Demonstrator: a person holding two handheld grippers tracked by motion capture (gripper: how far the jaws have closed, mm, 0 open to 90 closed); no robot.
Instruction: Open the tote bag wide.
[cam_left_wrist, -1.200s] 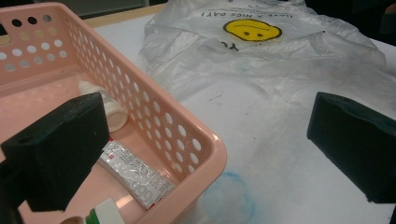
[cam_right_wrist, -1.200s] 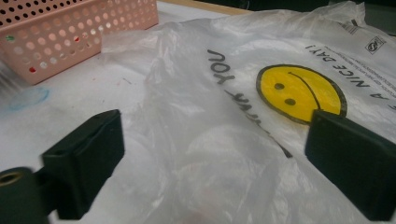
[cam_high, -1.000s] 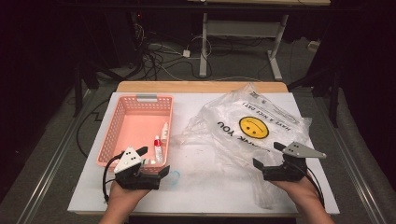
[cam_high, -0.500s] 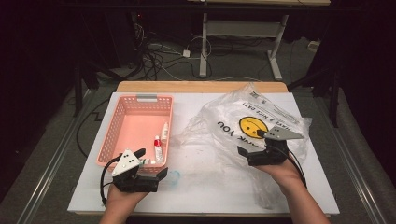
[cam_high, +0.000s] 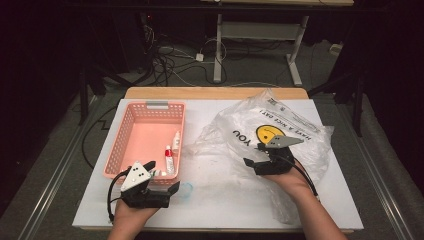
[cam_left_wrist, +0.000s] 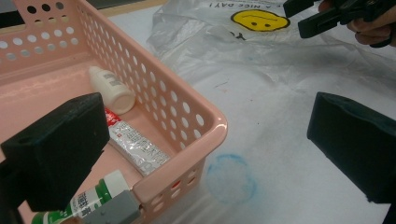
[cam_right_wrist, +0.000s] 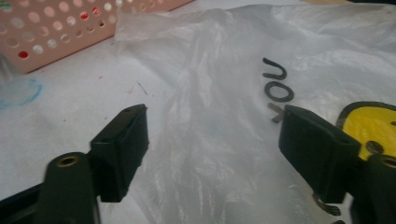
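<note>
- The table (cam_high: 220, 200) had a white top, with a bare wooden strip (cam_high: 215, 93) along its twelve o'clock edge.
- A pink perforated basket (cam_high: 131, 145) sat directly on it toward nine o'clock.
- A crumpled clear plastic bag (cam_high: 300, 125), printed with a yellow smiley face and dark lettering, lay spread from the centre toward three o'clock.
- A faint blue ring (cam_left_wrist: 231, 177) marked the surface just beside the basket's near corner, toward six o'clock.
</note>
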